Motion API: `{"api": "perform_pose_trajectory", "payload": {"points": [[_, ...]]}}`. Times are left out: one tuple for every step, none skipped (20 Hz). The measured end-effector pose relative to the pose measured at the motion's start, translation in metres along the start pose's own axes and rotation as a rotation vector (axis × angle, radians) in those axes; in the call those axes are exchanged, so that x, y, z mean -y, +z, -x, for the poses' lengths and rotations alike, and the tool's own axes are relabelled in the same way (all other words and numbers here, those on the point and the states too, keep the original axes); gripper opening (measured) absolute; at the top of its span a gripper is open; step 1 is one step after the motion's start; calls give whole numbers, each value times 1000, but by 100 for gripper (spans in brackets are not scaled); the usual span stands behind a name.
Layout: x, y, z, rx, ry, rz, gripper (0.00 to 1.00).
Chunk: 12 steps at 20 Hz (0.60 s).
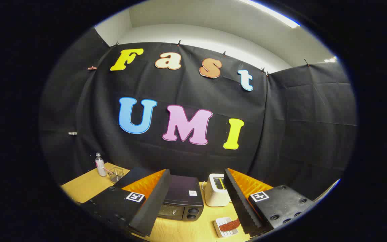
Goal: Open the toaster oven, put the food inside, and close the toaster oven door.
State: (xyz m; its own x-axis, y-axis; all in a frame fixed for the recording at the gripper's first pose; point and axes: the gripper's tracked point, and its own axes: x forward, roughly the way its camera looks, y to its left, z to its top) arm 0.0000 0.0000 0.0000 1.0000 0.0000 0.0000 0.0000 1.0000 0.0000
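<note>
A black toaster oven (182, 200) stands on the wooden table (86, 188), its door shut, partly behind my left finger (153, 201). Close in front of it and to its right, a small white ribbed dish (223, 228) holds a reddish-brown strip of food (229, 225), right beside my right finger (239, 201). My gripper (198, 232) is open, held well above the table, with nothing between its fingers. The oven and the dish lie beyond and below the fingertips.
A white pop-up toaster (216, 190) stands right of the oven. At the table's far left corner are a small clear bottle (100, 164) and a wire mesh cup (116, 174). Black cloth walls close off the back and right side.
</note>
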Motion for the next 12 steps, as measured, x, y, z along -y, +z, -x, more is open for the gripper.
{"api": "perform_pose_trajectory", "payload": {"points": [[-1, 1, 0, 2, 2, -3, 97], [0, 1, 0, 3, 0, 1, 97], [0, 0, -1, 3, 3, 6, 97], [0, 0, 0, 3, 4, 11, 98], [0, 1, 0, 5, 6, 9, 97], [-2, 2, 0, 7, 14, 2, 97], [-4, 3, 1, 8, 17, -2, 98], [-3, 3, 0, 9, 18, -2, 98], [-3, 3, 0, 7, 22, -2, 98], [-4, 3, -1, 5, 23, -3, 98], [-4, 3, -1, 3, 22, -3, 97], [-4, 2, -2, 4, 21, -2, 97]]}}
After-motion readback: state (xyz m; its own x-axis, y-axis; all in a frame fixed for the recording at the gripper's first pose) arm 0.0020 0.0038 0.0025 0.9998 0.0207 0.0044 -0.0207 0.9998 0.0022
